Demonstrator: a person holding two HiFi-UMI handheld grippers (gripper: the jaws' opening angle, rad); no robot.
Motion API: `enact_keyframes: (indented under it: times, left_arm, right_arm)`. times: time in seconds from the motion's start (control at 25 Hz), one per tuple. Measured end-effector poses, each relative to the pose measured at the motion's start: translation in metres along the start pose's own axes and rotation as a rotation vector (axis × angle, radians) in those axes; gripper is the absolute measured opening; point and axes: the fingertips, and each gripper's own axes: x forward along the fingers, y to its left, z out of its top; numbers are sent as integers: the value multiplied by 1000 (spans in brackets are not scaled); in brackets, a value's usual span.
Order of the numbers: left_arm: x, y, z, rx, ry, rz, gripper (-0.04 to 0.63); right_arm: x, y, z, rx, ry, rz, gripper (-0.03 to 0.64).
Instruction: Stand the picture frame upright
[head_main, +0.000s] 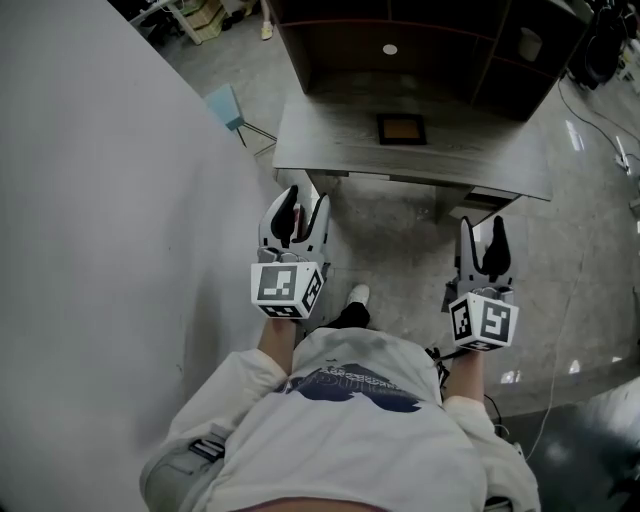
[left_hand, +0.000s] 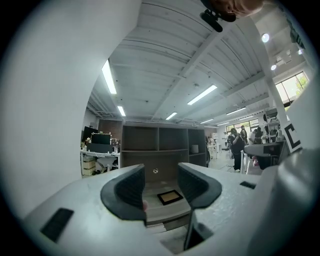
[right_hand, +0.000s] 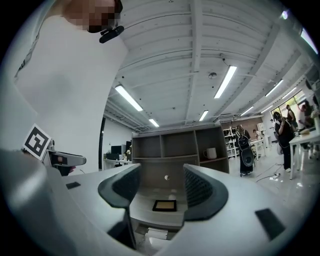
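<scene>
Nearest, along the bottom of the head view, is the person's white shirt (head_main: 340, 440), and just above it are the two grippers. The left gripper (head_main: 303, 208), centre left, and the right gripper (head_main: 481, 235), centre right, both have their jaws wide apart. Each gripper view shows nothing between the pads, only the bench ahead through the gap.

The picture frame (head_main: 401, 129) lies flat on the grey bench (head_main: 320, 140) in the upper middle of the head view. It sits just before the dark shelf unit (head_main: 440, 60) and well apart from both grippers. It is a small dark-rimmed rectangle with a brownish panel.

It is probably light and stiff, and the panel may be glazed, so it could crack or slip under a hard squeeze. Lying flat, it offers only a thin rim. The likeliest hold is across two opposite outer edges of the rim, or one gripper tips an edge up while the other steadies it. Whether it has a prop on its back cannot be told
</scene>
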Motion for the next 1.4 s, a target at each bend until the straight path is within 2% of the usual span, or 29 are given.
enact_keyframes:
  times: [0.4, 0.72, 1.12, 1.4]
  left_arm:
    - [79, 54, 37, 26, -52, -75, 192]
    - [108, 72, 9, 5, 21, -91, 192]
    - [139, 68, -21, 5, 84, -31, 192]
    - [186, 30, 10, 21, 10, 5, 192]
  right_arm:
    - [80, 18, 28, -27, -47, -71, 245]
    - [110, 12, 10, -10, 16, -107, 245]
    - [150, -14, -23, -9, 80, -29, 245]
    - [182, -61, 5, -38, 11, 34, 245]
